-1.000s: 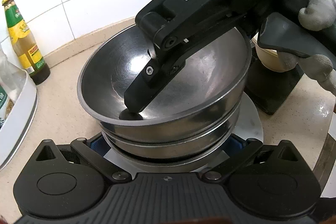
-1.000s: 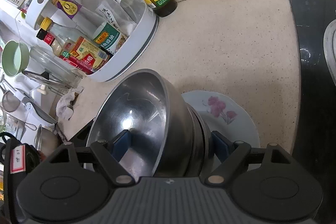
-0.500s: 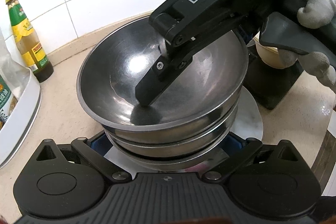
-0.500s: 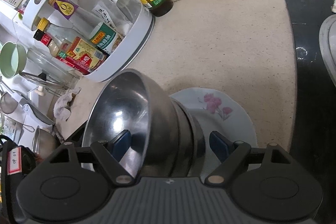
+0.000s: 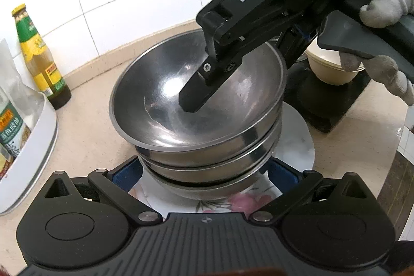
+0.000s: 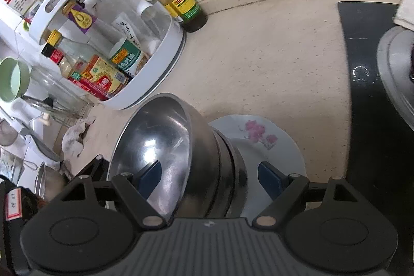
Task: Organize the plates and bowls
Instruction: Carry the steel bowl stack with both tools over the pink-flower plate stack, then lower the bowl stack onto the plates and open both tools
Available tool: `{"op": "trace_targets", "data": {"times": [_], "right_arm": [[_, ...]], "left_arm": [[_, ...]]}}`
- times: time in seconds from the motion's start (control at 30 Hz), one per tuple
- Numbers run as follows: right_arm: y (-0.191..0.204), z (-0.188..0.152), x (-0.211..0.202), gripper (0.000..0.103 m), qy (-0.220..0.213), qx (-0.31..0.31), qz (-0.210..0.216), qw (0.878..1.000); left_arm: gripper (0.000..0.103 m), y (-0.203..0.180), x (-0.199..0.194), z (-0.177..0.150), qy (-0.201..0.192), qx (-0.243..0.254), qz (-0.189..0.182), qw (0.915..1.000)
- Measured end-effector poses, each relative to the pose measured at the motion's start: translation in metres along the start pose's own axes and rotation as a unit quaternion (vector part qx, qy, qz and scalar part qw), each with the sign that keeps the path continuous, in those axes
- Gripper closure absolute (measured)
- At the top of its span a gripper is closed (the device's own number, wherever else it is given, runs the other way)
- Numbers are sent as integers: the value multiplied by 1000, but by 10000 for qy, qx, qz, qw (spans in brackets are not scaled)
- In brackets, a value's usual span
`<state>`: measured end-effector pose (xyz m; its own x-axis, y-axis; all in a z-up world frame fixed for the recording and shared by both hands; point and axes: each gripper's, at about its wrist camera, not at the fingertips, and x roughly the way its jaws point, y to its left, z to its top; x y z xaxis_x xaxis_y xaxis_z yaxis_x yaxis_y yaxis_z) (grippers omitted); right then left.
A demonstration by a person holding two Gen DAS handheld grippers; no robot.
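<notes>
A stack of three steel bowls (image 5: 201, 120) sits on a white flowered plate (image 5: 295, 146) on the counter. My left gripper (image 5: 204, 170) is open, its blue pads on either side of the stack's base, just above the plate. My right gripper (image 6: 209, 177) is open and straddles the rim of the top bowl (image 6: 165, 146): one finger (image 5: 196, 95) hangs inside the bowl above its floor, the other (image 6: 269, 175) is outside over the plate (image 6: 261, 139).
A green-capped sauce bottle (image 5: 38, 56) stands by the tiled wall. A white rack of condiment bottles (image 6: 103, 53) is at the left. A cream bowl (image 5: 333, 69) sits on a black stand. The black stove top (image 6: 375, 95) with a pan lies right.
My right gripper has risen and drawn back, its inner finger lifting off the floor of the top bowl. The left gripper has backed away a little, showing more of the plate.
</notes>
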<state>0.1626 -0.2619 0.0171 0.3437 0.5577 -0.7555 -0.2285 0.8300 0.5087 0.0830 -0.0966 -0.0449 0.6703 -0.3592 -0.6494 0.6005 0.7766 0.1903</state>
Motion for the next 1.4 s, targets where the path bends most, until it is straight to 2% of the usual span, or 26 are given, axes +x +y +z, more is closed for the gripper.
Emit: {"op": "trace_targets", "data": {"times": [0.53,0.67,0.8,0.97,1.03,1.2,1.4], "right_arm": [[17,-9,-19,23,-276,-141,-171,9994],[26,-13,-34,23,-456,-248,-240,9984],[48,-22,-51,21,-689,-560,-226,9958],[76,-30,-56,19,-773,-1059,-397,9906],[77,-31,-56,19,-730,-1045,-340,9913],[63,-28,-59,19,-815,-798,-524,9921],[58,-30,-88,19,-1162,-598,-694,9890]], "left_arm": [[0,4,-38,-11,-185,-141,191,9995],[0,11,-52,-16,-253,-245,304,9989],[0,24,-68,-19,-349,-522,489,9968],[0,40,-82,-20,-418,-808,714,9933],[0,44,-85,-20,-442,-902,741,9922],[0,46,-93,-19,-541,-1013,793,9902],[0,44,-91,-14,-625,-1010,724,9903]]}}
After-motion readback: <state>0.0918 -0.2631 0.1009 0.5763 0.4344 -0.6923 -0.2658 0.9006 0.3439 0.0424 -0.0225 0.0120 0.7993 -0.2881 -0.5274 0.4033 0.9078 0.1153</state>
